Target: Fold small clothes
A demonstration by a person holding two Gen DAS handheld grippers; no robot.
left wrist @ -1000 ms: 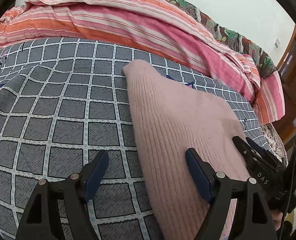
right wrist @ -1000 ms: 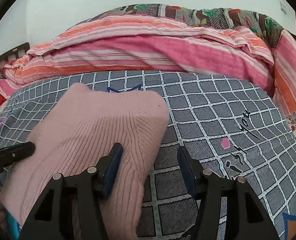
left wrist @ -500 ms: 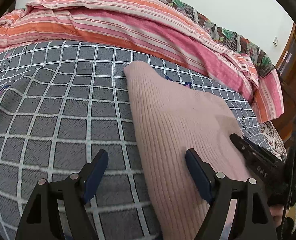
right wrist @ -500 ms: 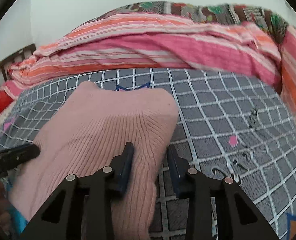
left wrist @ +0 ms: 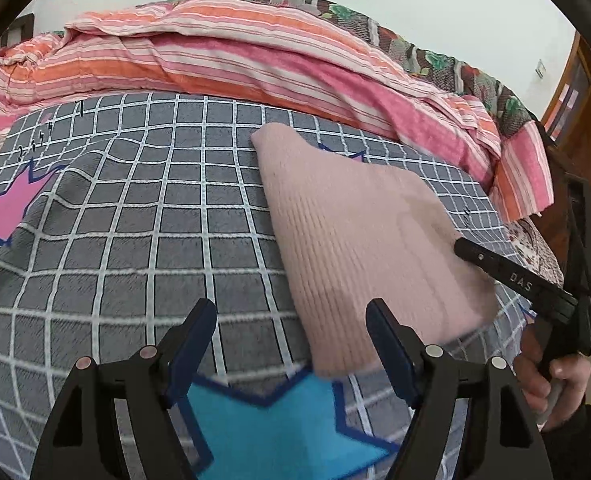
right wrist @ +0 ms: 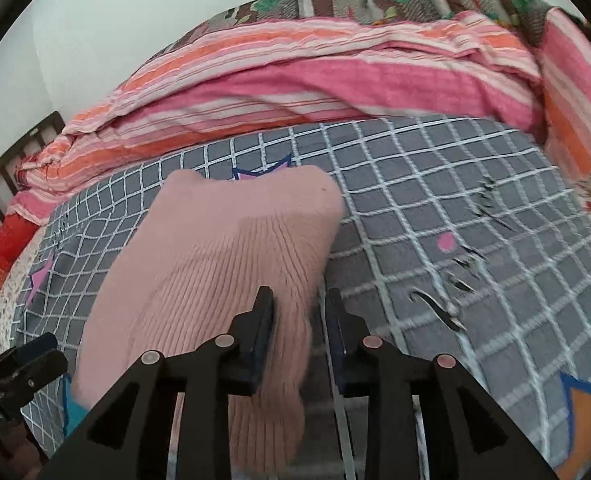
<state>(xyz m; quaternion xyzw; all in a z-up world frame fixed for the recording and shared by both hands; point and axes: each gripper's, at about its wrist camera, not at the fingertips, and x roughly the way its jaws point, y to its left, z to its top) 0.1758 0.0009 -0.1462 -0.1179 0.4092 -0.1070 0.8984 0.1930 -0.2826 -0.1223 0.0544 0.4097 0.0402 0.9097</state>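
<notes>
**Right grip closing on the knit's edge, left standing off**

We go left to right. In the left wrist view our left gripper [left wrist: 291, 344] sits at six o'clock, released and wide, its jaws having just eased inward a little with nothing between them; only the grid blanket [left wrist: 135, 240] and a blue star [left wrist: 279, 424] lie below. The right-hand pad hangs just beside the sweater's near corner, and we cannot tell whether it touches.

The sweater [left wrist: 359, 240], pink and ribbed, lies folded on the blanket from about twelve o'clock to four o'clock of that view. Behind it, at twelve, the striped quilt [left wrist: 255, 64] is heaped along the wall.

At three to four o'clock the right gripper [left wrist: 467, 250] reaches onto the sweater's far edge, a hand [left wrist: 551, 380] on its handle.

In the right wrist view that right gripper [right wrist: 299, 308] has just been closing, and the sweater [right wrist: 223, 264] edge sits between the jaws. The left pad presses the knit; blur hides the right pad, so we judge this a grasp on the edge without being sure it is firm.

We expect the knit to be light, soft and limp, stretchy along the ribs and not slippery. It will sag and unfold if lifted by one point, so we should pinch through all layers at the near corners, one grip per side.
</notes>
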